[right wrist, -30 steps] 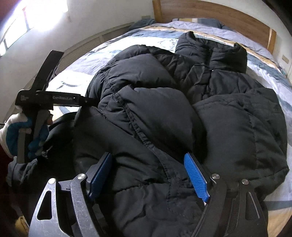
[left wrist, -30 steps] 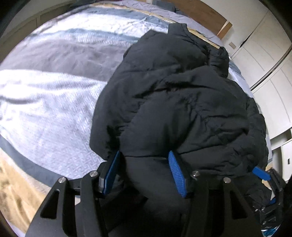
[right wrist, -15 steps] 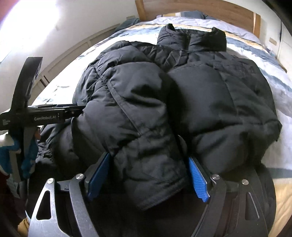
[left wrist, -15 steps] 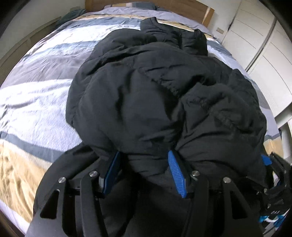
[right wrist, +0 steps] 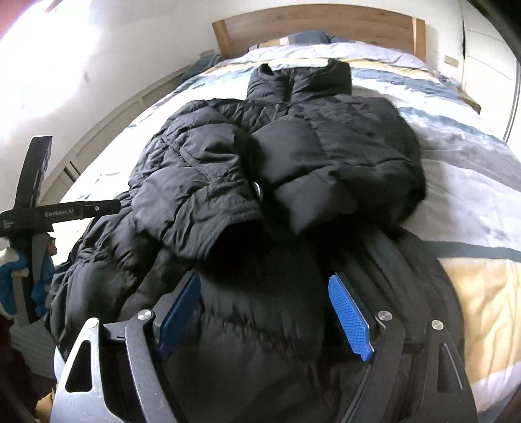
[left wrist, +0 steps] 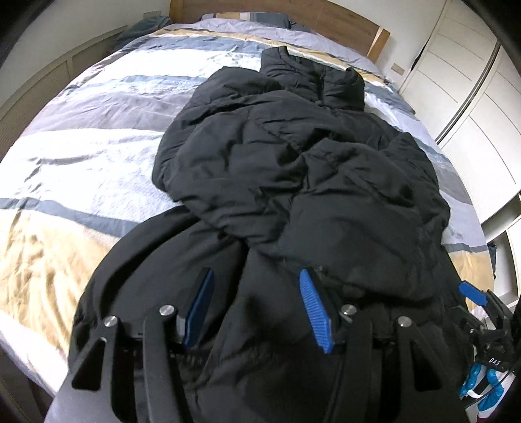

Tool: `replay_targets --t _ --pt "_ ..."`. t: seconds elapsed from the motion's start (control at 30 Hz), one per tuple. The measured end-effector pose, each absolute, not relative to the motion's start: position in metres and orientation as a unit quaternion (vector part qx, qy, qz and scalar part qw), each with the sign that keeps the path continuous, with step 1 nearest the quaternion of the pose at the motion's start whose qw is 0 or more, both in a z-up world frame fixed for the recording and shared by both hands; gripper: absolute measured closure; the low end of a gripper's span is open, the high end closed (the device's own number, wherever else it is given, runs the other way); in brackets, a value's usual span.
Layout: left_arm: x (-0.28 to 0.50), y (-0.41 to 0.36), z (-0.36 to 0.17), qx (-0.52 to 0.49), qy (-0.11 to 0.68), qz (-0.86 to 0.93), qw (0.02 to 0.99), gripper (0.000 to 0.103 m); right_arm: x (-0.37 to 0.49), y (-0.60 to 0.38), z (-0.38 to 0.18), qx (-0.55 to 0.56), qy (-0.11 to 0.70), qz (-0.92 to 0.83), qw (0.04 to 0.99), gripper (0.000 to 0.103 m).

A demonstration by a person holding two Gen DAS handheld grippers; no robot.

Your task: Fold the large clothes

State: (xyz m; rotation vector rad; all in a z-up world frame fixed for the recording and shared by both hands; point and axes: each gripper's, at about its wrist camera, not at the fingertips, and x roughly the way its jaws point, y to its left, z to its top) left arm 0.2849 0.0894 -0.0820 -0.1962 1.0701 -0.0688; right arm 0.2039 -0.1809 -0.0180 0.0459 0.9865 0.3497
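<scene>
A black puffer jacket [left wrist: 293,162] lies lengthwise on the bed, collar [left wrist: 312,78] toward the headboard. Both sleeves are folded across its front; one cuff [right wrist: 228,227] shows in the right wrist view. My left gripper [left wrist: 255,273] is shut on the thick lower hem, and fabric fills the gap between its blue pads [left wrist: 314,309]. My right gripper [right wrist: 263,276] grips the same hem further right, the jacket [right wrist: 325,156] stretching away from it. Each gripper shows at the edge of the other's view: the right one [left wrist: 472,293], the left one [right wrist: 49,211] in a blue-and-white gloved hand [right wrist: 13,283].
The bed carries a striped duvet [left wrist: 81,156] in white, grey, blue and tan. A wooden headboard [right wrist: 325,22] stands at the far end. White wardrobe doors [left wrist: 472,97] run along the right side. A pale panelled wall [right wrist: 97,130] runs along the left.
Both grippers have drawn back toward the foot of the bed with the hem in them. The jacket, bunched close before, now lies stretched out with its collar and the headboard in view.
</scene>
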Motion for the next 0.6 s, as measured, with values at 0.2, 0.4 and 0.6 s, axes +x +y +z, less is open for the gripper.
replay_targets --t 0.2,0.4,0.6 --pt "0.276 0.113 -0.039 -0.069 0.498 -0.028 0.864 0.050 0.181 -0.213 0.012 0.015 0.447 0.149 0.882 0.023" --pt "0.293 0.148 0.016 -0.054 0.472 -0.009 0.880 0.050 0.194 -0.254 0.049 0.025 0.417 0.119 0.901 0.023" --pt "0.341 0.168 0.049 -0.071 0.460 -0.003 0.885 0.050 0.239 -0.271 0.078 0.017 0.399 0.108 0.911 0.023"
